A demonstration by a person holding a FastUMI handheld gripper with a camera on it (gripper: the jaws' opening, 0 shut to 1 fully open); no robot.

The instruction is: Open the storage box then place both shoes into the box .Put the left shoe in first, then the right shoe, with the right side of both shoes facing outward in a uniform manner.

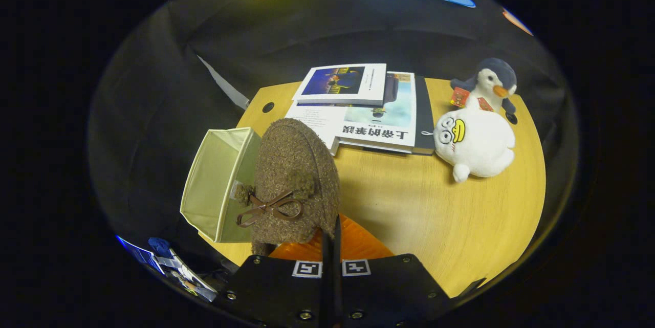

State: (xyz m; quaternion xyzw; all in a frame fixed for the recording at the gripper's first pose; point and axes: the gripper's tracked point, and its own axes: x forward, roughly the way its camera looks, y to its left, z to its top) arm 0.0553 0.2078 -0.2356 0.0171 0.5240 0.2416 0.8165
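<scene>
A brown fuzzy shoe (297, 174) with a brown bow on its top hangs above the wooden table (435, 215), toe pointing away from me. My gripper (331, 231) is shut on the shoe's near edge, and its fingers (353, 246) meet there with almost no gap. The pale fabric storage box (217, 190) stands open at the table's left edge, just left of the shoe and partly behind it. Its inside walls show, and I see nothing in it. The shoe hides the box's right wall.
A pile of books (368, 113) lies beyond the shoe at the table's far side. A white plush duck (476, 146) and a penguin plush (494, 82) sit to the far right. Bare wood stretches between the fingers and the toys. Something blue and white (169, 264) sits below the table's left edge.
</scene>
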